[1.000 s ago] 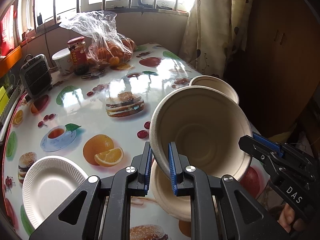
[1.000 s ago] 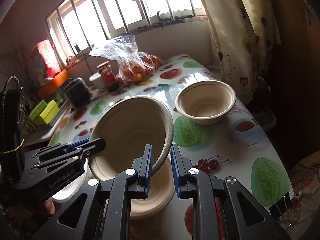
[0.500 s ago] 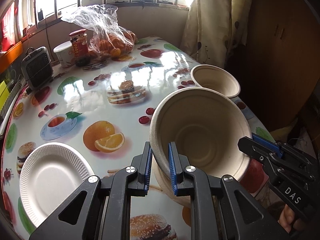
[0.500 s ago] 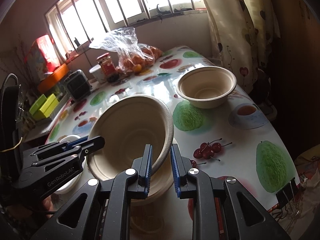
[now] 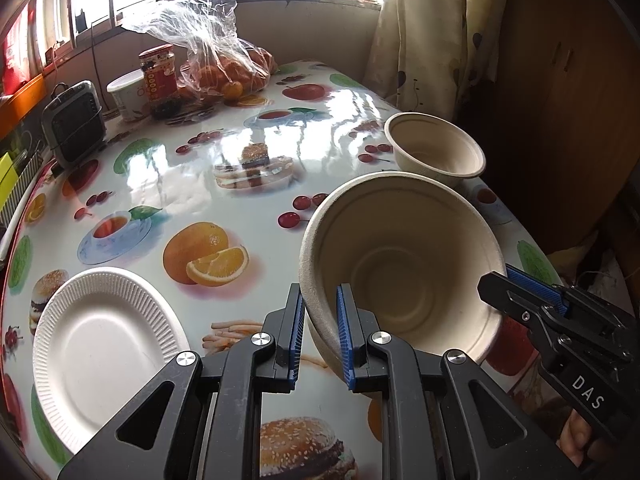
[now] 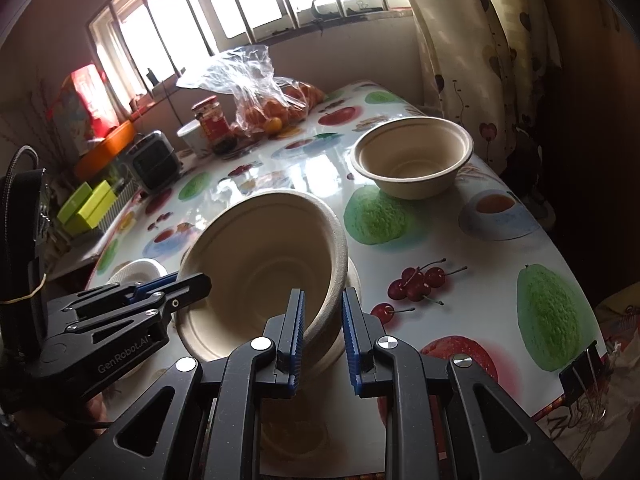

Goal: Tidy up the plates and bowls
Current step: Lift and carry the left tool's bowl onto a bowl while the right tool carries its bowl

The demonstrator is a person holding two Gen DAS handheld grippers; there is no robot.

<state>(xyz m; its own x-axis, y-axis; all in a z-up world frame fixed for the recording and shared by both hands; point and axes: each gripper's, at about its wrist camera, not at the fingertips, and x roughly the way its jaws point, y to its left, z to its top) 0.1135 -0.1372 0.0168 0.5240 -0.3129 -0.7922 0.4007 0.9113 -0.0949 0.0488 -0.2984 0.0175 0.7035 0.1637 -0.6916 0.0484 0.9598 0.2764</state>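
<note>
A beige paper bowl (image 5: pixel 404 264) is held tilted near the table's front right, and it also shows in the right wrist view (image 6: pixel 264 272). My left gripper (image 5: pixel 318 336) is shut on its left rim. My right gripper (image 6: pixel 322 332) is shut on its right rim. A second beige bowl or plate (image 6: pixel 352 280) lies under it; only its edge shows. A third beige bowl (image 5: pixel 436 152) stands upright farther back at the right edge, also in the right wrist view (image 6: pixel 412 156). A white paper plate (image 5: pixel 104 348) lies at the front left.
The table (image 5: pixel 248 184) has a glossy fruit-print cloth. At the back stand a bag of oranges (image 5: pixel 224 68), a red-labelled jar (image 5: pixel 158 76), a white cup (image 5: pixel 126 94) and a small dark heater (image 5: pixel 74 122). A curtain (image 5: pixel 432 36) hangs at the right.
Both grippers have drawn back toward the front with the bowl. The held bowl sits lower and less steeply tilted than a second ago. The grip on both rims has not changed.
</note>
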